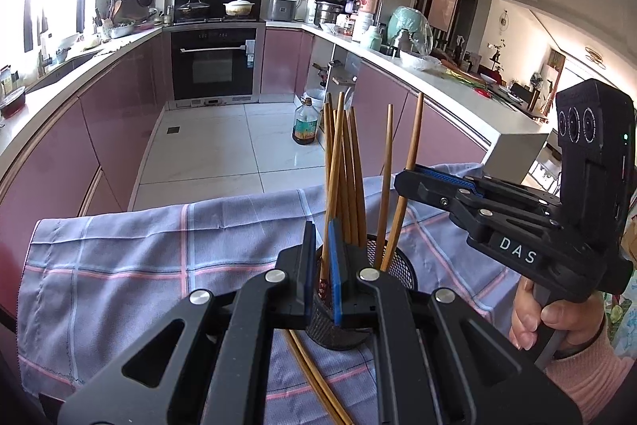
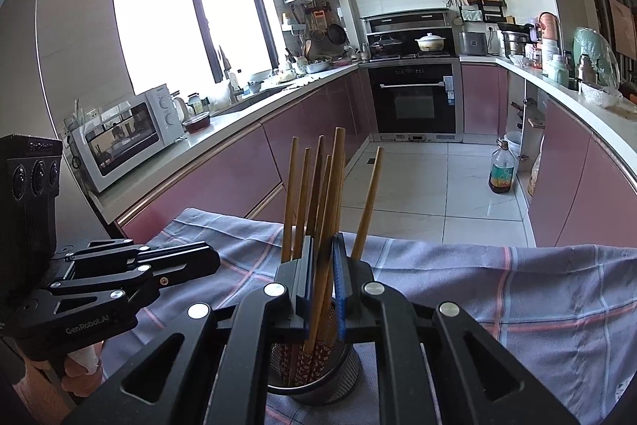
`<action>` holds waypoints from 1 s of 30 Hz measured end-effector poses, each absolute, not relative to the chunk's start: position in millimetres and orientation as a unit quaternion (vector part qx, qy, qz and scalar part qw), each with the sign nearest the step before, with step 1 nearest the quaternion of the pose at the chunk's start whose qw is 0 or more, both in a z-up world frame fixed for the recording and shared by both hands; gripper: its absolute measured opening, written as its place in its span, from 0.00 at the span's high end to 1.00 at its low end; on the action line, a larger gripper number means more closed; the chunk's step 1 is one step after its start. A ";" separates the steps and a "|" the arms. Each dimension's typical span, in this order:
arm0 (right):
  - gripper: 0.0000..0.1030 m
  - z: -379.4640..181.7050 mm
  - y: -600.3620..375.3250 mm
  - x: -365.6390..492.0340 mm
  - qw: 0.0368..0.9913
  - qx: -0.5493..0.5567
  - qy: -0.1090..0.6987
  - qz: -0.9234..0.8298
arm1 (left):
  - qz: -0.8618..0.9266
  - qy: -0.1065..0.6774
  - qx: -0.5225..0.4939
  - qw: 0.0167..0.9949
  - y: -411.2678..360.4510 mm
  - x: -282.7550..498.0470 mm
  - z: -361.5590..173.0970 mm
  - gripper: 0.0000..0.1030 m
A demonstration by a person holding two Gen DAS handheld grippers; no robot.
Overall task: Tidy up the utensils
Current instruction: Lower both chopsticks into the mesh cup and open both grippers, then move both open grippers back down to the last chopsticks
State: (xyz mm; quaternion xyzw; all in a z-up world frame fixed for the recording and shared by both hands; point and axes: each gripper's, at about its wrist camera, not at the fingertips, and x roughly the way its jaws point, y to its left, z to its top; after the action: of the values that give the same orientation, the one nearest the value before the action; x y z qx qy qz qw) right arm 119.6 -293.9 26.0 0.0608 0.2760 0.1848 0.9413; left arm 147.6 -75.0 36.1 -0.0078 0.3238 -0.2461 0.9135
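Note:
A black mesh holder (image 1: 398,265) (image 2: 318,381) stands on a blue checked cloth (image 1: 139,257) (image 2: 517,285) with several brown chopsticks (image 1: 350,178) (image 2: 302,194) upright in it. My right gripper (image 2: 322,265) (image 1: 400,178) is shut on one chopstick (image 2: 332,186) (image 1: 416,130), whose lower end is inside the holder. My left gripper (image 1: 321,265) (image 2: 217,261) is shut and holds nothing. It hovers just in front of the holder, so holder and chopsticks only show through the slit between its jaws. A loose chopstick (image 1: 314,377) lies on the cloth beneath it.
Pink kitchen cabinets and white counters run along both sides. An oil bottle (image 1: 305,124) (image 2: 502,170) stands on the tiled floor beyond the cloth. A white microwave (image 2: 131,134) sits on the left counter. A person's hand (image 1: 557,321) in a pink sleeve holds the right gripper's handle.

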 end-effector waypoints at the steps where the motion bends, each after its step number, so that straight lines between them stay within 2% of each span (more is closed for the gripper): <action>1: 0.91 25.6 -294.2 119.7 0.941 0.062 0.277 0.185 | -0.246 0.323 -0.010 0.914 -72.9 147.5 34.5 0.93; 6: 0.90 23.9 -295.7 120.5 0.940 0.065 0.279 0.186 | -0.243 0.324 -0.021 0.914 -66.3 148.3 27.4 0.93; 10: 0.86 24.9 -297.0 118.0 0.940 0.067 0.277 0.188 | -0.239 0.326 -0.030 0.914 -58.4 144.1 18.7 0.90; 13: 0.84 24.8 -297.2 113.0 0.939 0.068 0.277 0.192 | -0.237 0.323 -0.044 0.915 -50.3 142.7 14.1 0.85; 15: 0.78 25.5 -298.0 108.3 0.939 0.068 0.274 0.196 | -0.236 0.324 -0.050 0.915 -46.0 141.5 10.8 0.81; 18: 0.77 27.4 -295.4 97.4 0.938 0.061 0.272 0.208 | -0.230 0.323 -0.049 0.917 -42.7 137.0 7.7 0.77; 20: 0.76 29.4 -293.3 89.0 0.937 0.056 0.269 0.217 | -0.229 0.321 -0.049 0.918 -41.1 131.4 5.4 0.70; 30: 0.71 11.3 -275.9 49.8 0.915 0.033 0.293 0.277 | -0.221 0.355 -0.021 0.908 -39.4 109.1 -35.3 0.68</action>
State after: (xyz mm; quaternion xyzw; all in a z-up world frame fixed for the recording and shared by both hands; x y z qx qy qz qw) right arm 49.8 -275.9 11.3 0.0329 0.2925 0.2766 0.9148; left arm 109.1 -39.4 -35.3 -0.0213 0.3549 -0.2211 0.9081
